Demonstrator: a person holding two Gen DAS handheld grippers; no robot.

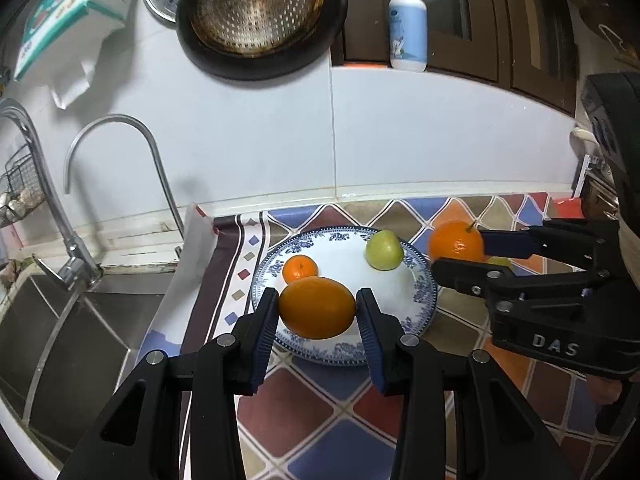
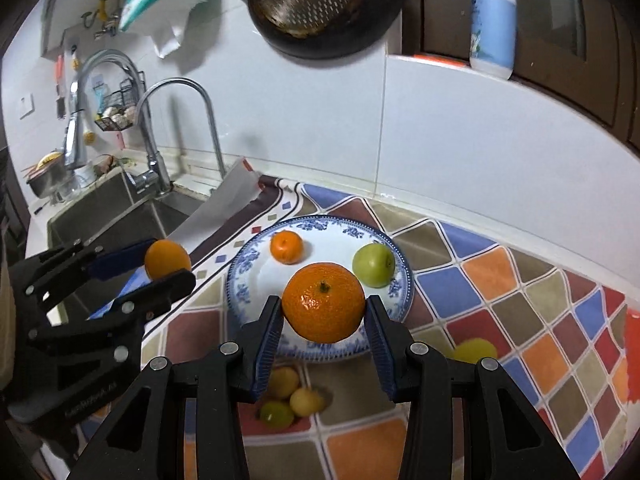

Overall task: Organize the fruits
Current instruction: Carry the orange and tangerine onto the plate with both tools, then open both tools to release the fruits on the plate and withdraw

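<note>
My left gripper is shut on a smooth orange, held above the near rim of a blue-and-white plate. A small mandarin and a green apple lie on that plate. My right gripper is shut on a larger orange with a stem, also above the plate. Each gripper shows in the other's view, the right gripper at right, the left gripper at left. Small yellow and green fruits lie on the patterned cloth below my right gripper.
A steel sink with a curved faucet lies left of the cloth. A dark pan with a strainer hangs on the tiled wall above. A lotion bottle stands on a ledge. Another yellow fruit lies right of the plate.
</note>
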